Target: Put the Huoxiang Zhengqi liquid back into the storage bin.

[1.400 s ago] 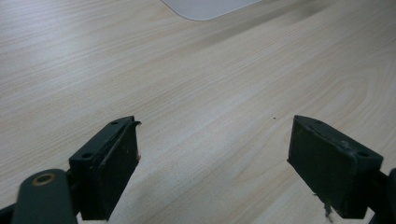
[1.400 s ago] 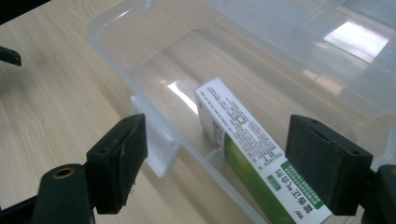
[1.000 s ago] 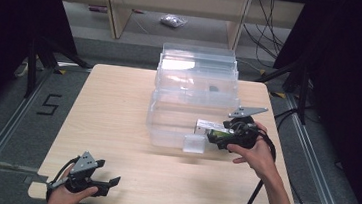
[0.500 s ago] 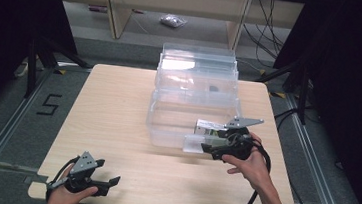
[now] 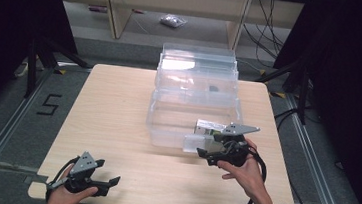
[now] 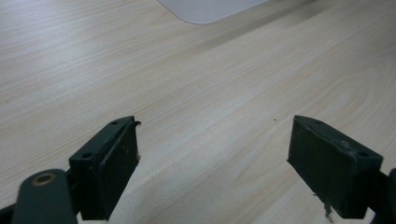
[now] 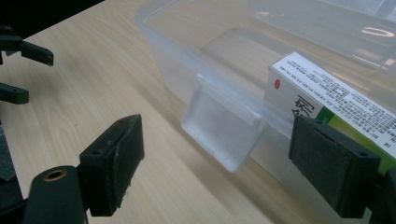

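The right tongs [image 5: 203, 153] were held open beside the near wall of a clear plastic bin [image 5: 176, 126], nothing gripped between the jaws. A white-and-green carton [image 7: 336, 112] was seen inside the bin, just beyond the right-hand jaw in the right gripper view, with the bin's clear latch flap [image 7: 222, 128] ahead between the jaws. The left tongs [image 5: 111, 181] were kept open and empty low over the table [image 5: 114, 100], well apart from the bin.
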